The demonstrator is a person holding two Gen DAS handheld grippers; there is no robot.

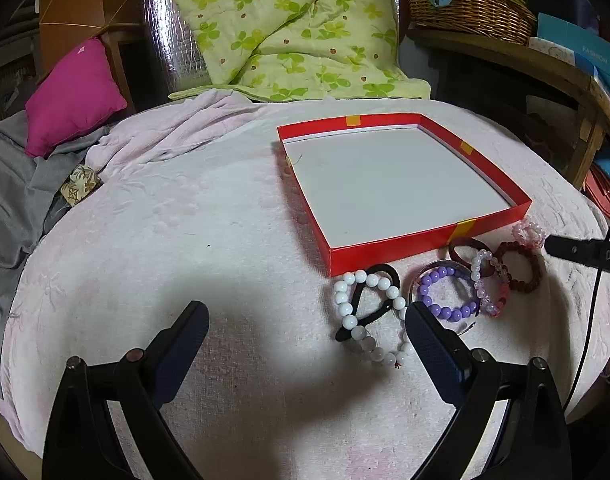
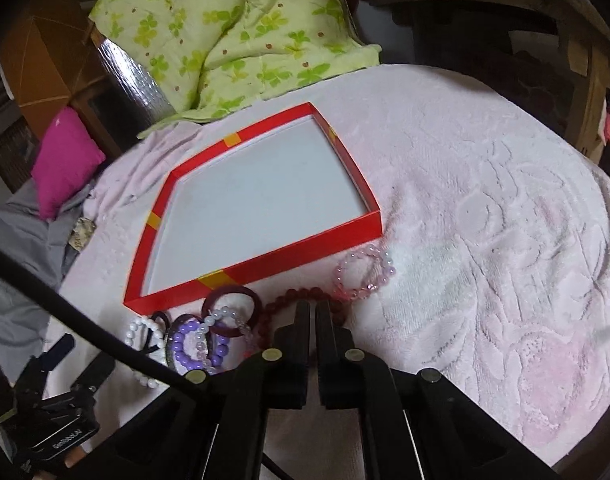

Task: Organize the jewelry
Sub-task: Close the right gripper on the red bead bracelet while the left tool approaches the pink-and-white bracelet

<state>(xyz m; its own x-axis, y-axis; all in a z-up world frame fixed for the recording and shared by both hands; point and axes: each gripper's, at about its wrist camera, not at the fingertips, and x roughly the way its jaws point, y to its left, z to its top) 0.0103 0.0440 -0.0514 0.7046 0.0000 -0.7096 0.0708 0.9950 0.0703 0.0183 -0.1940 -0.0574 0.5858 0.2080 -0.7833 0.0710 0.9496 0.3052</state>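
Six bracelets (image 1: 449, 294) crowding red tray (image 1: 389, 246)

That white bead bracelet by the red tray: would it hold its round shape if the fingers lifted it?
Probably not. The white bead bracelet already lies in a crooked loop on the towel, so it likely hangs limp. Its round, glossy beads may slip between pads. A black hair tie lies tangled with it and might come along.

1. The tray (image 1: 389, 254) is walled in red, patched with yellow tape and floored in white.
2. The quilt (image 1: 289, 28) is printed with green clovers on pale yellow-green.
3. The cushion (image 1: 73, 96) is coloured magenta.
4. The bracelets are beaded in white (image 1: 347, 308), purple (image 1: 445, 308) and dark red (image 1: 525, 268).
5. The blanket (image 1: 185, 240) is embossed pale pink.
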